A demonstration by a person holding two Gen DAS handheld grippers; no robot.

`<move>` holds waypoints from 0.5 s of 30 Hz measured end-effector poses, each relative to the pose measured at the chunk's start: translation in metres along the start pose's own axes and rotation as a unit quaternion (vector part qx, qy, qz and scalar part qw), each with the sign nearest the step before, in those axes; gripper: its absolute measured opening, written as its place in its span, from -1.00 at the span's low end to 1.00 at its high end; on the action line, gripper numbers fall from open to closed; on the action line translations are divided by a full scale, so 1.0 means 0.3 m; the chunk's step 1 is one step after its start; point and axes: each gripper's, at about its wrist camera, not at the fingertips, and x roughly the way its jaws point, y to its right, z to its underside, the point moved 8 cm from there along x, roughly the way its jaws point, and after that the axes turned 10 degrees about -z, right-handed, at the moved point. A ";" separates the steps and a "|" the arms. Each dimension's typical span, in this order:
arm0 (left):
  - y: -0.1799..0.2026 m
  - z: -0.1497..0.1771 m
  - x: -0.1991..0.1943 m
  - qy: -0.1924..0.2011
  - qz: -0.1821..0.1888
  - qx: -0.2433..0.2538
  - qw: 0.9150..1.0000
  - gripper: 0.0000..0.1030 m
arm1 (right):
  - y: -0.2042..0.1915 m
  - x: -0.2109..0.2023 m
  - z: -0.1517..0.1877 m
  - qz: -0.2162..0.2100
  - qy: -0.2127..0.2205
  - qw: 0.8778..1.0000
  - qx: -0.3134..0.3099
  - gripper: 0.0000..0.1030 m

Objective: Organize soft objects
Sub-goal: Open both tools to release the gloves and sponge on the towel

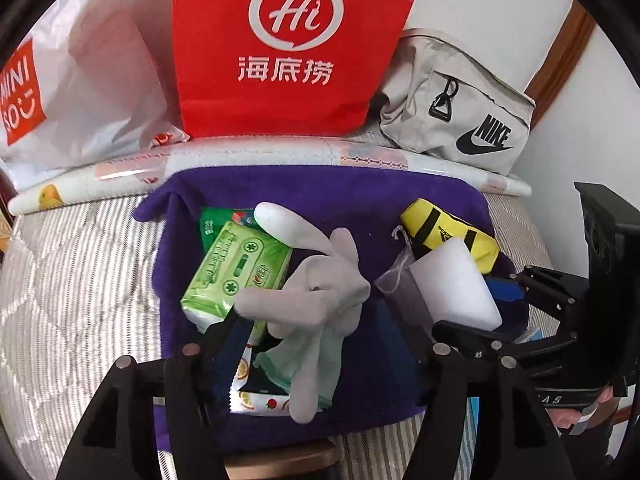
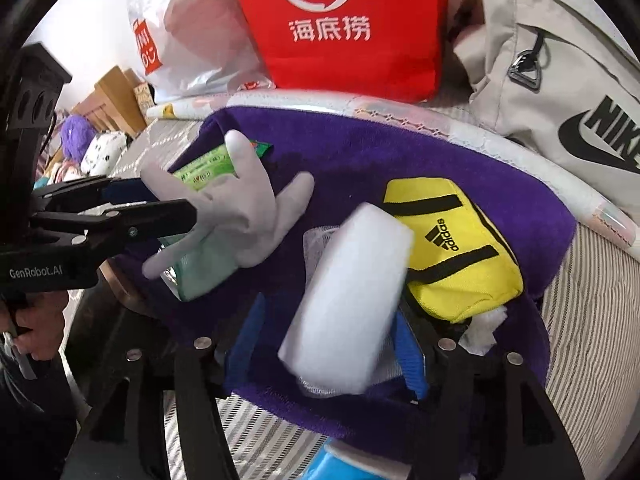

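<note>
A grey rubber glove [image 1: 320, 292] with a pale green cuff lies on a purple towel [image 1: 320, 188], over a green tissue pack [image 1: 236, 268]. My left gripper [image 1: 320, 344] stands open around the glove, its fingers wide of it. From the right wrist view, the left gripper [image 2: 172, 202] reaches in from the left beside the glove [image 2: 240, 208]. A white sponge block [image 2: 348, 300] sits tilted between the blue pads [image 2: 244, 340] of my right gripper [image 2: 324, 344], which is open. A yellow Adidas pouch [image 2: 452, 248] lies just beyond the sponge.
A red paper bag [image 1: 296, 40], a white Miniso plastic bag [image 1: 80, 80] and a beige Nike bag [image 1: 460, 112] stand behind a rolled mat [image 1: 280, 156]. A fruit-print packet [image 1: 256, 396] lies under the glove's cuff. Striped bedding [image 1: 80, 280] surrounds the towel.
</note>
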 end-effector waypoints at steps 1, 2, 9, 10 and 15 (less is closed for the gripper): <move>-0.002 0.002 -0.013 0.001 -0.004 0.002 1.000 0.21 | -0.002 -0.006 0.000 0.001 0.002 1.000 0.001 0.20; -0.003 0.003 -0.023 0.002 -0.007 0.004 1.000 0.21 | -0.007 -0.017 0.000 0.003 0.004 1.000 0.003 0.20; -0.021 0.049 -0.108 0.011 -0.030 0.012 0.999 0.21 | -0.036 -0.125 0.016 0.015 0.031 0.999 0.012 0.20; -0.024 0.059 -0.124 0.013 -0.034 0.013 0.999 0.21 | -0.040 -0.146 0.021 0.020 0.036 0.999 0.015 0.20; -0.032 0.109 -0.233 0.034 -0.054 0.009 0.998 0.21 | -0.075 -0.274 0.071 0.050 0.067 0.996 0.025 0.20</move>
